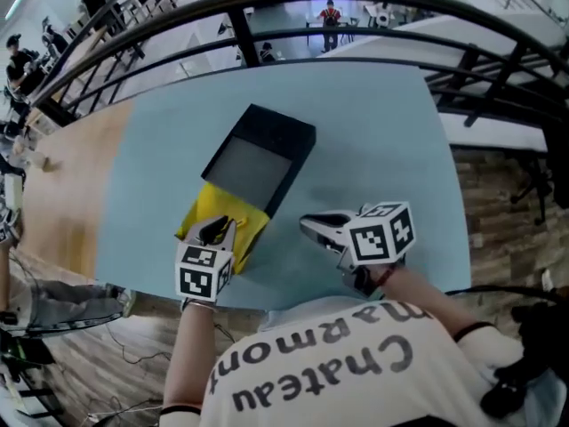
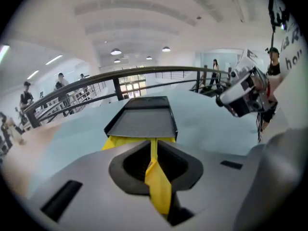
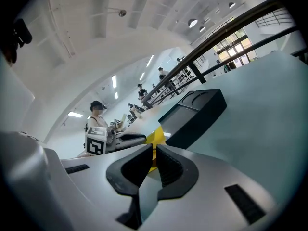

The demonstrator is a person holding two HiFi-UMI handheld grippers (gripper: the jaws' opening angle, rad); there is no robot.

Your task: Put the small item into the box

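A black shallow box (image 1: 258, 158) lies open on the light blue table (image 1: 382, 132), set at a slant. A yellow, thin, floppy item (image 1: 216, 210) lies at the box's near end, against its edge. My left gripper (image 1: 219, 230) is shut on the near edge of that item; in the left gripper view a yellow strip (image 2: 157, 179) is pinched between the jaws, with the box (image 2: 143, 119) right ahead. My right gripper (image 1: 308, 226) hovers to the right of the yellow item, jaws nearly together and nothing between them (image 3: 154, 159). From there the box (image 3: 195, 112) shows ahead.
A dark curved railing (image 1: 356, 7) runs along the far edge of the table. A wooden surface (image 1: 62, 185) adjoins the table on the left. People sit and stand at desks far behind the railing. Bare tabletop lies right of the box.
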